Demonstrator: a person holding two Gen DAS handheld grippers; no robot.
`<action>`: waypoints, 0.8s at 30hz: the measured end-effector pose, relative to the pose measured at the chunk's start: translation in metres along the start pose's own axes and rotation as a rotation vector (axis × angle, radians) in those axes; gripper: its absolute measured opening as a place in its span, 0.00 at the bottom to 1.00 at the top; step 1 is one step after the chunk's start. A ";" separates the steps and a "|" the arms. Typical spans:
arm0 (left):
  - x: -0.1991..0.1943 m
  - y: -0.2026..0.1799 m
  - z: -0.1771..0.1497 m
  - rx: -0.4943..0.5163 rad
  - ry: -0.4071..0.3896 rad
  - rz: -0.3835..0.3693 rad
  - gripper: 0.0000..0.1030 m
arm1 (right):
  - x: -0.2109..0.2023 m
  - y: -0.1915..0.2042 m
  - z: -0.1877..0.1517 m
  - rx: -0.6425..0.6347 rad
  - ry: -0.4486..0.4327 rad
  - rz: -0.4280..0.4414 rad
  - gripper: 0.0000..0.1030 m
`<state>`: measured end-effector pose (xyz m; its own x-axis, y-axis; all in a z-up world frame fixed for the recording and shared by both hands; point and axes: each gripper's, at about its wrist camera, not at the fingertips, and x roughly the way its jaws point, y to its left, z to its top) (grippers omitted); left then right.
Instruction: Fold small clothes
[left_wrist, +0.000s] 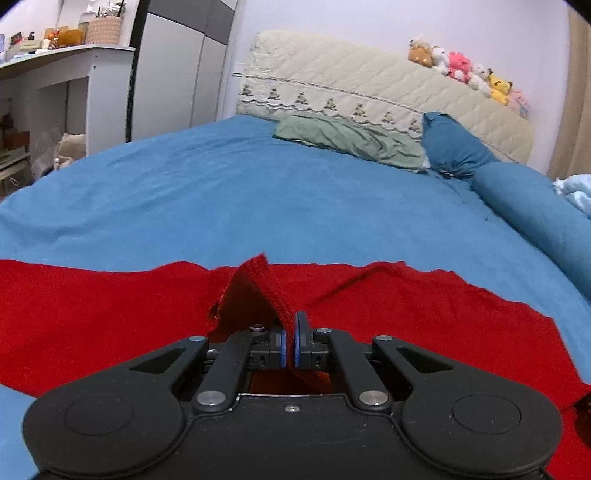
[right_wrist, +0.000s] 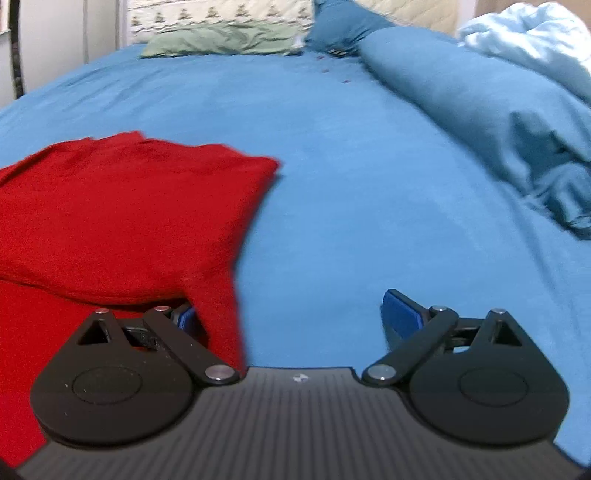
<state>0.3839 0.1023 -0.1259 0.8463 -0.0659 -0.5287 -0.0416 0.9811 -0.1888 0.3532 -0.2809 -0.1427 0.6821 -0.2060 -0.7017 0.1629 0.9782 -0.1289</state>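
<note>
Our left gripper (left_wrist: 290, 345) pinches the red garment's (left_wrist: 110, 314) raised edge; our right gripper (right_wrist: 291, 317), released, has it on its left.

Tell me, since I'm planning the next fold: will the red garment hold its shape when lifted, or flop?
Probably flop: the red garment peaks limply where the left gripper pinches it, and sags flat elsewhere. It looks like a soft knit with a fuzzy edge, so likely grippy, not slippery. On the blue bedsheet it may bunch if pushed.

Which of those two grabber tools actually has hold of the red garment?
The left gripper: its blue pads are shut on a fold of the red garment. The right gripper is wide open.
</note>
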 end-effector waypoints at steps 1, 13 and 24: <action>-0.001 0.000 0.001 -0.004 -0.008 -0.020 0.04 | -0.001 -0.007 0.000 0.016 -0.003 0.010 1.00; -0.020 0.032 -0.030 0.017 0.146 -0.008 0.40 | -0.004 -0.044 -0.007 0.101 0.071 0.130 1.00; -0.018 -0.011 -0.004 0.142 0.098 -0.049 0.59 | -0.028 0.012 0.019 0.109 -0.055 0.446 1.00</action>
<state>0.3667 0.0924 -0.1179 0.7894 -0.1248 -0.6011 0.0797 0.9917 -0.1013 0.3497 -0.2636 -0.1117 0.7392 0.2305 -0.6328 -0.0829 0.9636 0.2540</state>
